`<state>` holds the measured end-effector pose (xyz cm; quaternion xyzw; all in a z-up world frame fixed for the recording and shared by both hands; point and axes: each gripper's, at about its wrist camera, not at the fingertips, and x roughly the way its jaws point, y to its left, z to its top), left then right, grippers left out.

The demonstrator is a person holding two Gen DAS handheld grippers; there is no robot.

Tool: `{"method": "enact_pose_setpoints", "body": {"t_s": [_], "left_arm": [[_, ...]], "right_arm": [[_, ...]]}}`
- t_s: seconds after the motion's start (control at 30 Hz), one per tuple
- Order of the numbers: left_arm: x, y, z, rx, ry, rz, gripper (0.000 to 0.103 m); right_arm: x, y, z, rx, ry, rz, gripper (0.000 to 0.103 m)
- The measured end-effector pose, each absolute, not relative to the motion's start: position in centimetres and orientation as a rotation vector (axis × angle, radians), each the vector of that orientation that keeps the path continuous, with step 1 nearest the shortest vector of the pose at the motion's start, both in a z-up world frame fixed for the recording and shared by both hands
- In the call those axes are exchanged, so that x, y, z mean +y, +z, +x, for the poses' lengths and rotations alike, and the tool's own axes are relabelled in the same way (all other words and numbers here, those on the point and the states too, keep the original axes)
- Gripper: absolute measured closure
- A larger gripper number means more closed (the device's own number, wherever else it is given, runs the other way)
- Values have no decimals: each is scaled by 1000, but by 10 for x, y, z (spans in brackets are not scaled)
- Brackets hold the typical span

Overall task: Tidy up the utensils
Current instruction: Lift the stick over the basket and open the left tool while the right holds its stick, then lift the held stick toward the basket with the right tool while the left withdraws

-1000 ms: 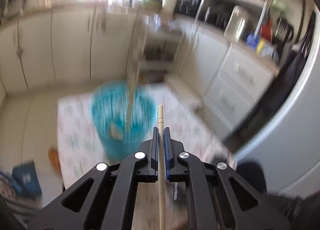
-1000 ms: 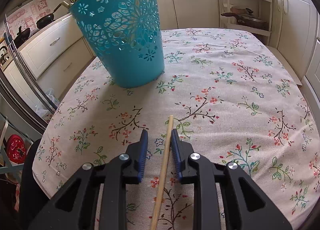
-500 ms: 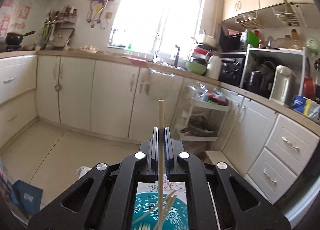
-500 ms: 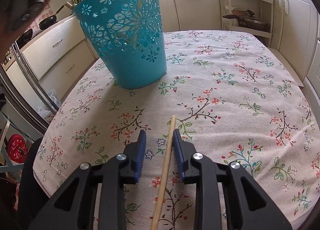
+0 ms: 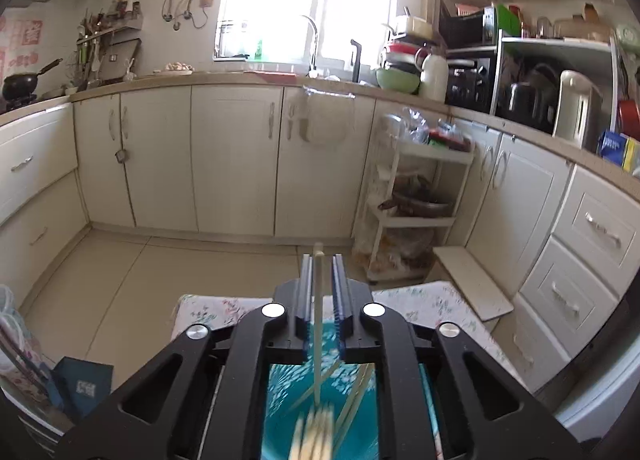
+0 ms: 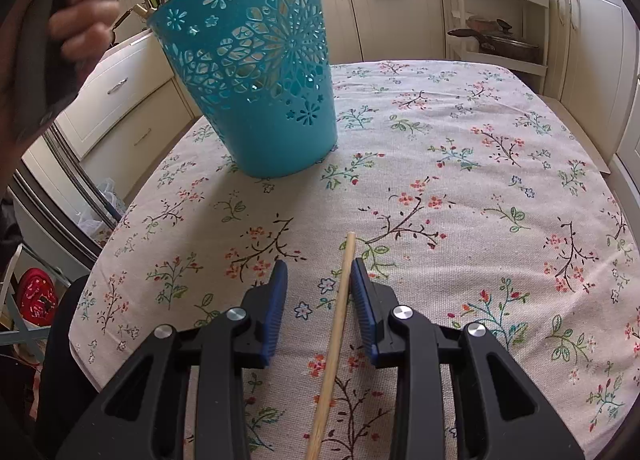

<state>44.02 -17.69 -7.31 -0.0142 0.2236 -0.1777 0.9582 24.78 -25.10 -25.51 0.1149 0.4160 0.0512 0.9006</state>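
Cream kitchen cabinets ring a bench (image 6: 480,163) covered in a floral cloth, with a teal cut-out basket (image 6: 256,71) standing upright toward its far left corner.

The left claw (image 5: 319,292) hangs directly above the basket's mouth, its jaws parted by a narrow gap with a chopstick (image 5: 318,320) standing vertical between them; I judge it is free or barely touched rather than pinched, though blur makes that uncertain. Other pale sticks (image 5: 316,428) already lie in the basket below. The right claw (image 6: 318,300) sits low over the near part of the bench, jaws wide apart, straddling a second chopstick (image 6: 334,340) that lies flat on the cloth, close against the right finger and not gripped.

Risks, as I judge them: the upright stick could catch the basket rim or bounce off the sticks inside and tip out, since the drop is from above the rim. On the right, closing off-centre may roll the thin stick sideways or pinch cloth with it. 1 more hazard is the light basket, which a knock from either claw could topple.

Room is generous: open cloth stretches to the right and ahead, while the basket stands near the left edge and the flat chopstick runs toward the near edge.
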Motion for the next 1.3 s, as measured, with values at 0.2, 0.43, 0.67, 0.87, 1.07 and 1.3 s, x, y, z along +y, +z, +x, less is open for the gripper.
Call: {"method": "enact_pose_setpoints", "body": {"t_s": [0.2, 0.43, 0.67, 0.87, 1.07, 1.3], "left_arm": [[-133, -71, 399, 400, -277, -27, 51], [-58, -114, 340, 433, -121, -95, 31], [-64, -199, 341, 695, -151, -12, 31], [-84, -218, 348, 725, -198, 21, 28], [-100, -231, 354, 754, -200, 64, 26], [-104, -232, 356, 767, -194, 83, 25]], "right_arm": [[-254, -254, 245, 869, 90, 232, 76], [-245, -253, 244, 877, 21, 95, 97], [-236, -252, 232, 912, 24, 2, 94], [-248, -249, 233, 910, 35, 110, 97], [-272, -225, 228, 821, 146, 309, 97], [-278, -228, 230, 824, 176, 383, 97]]}}
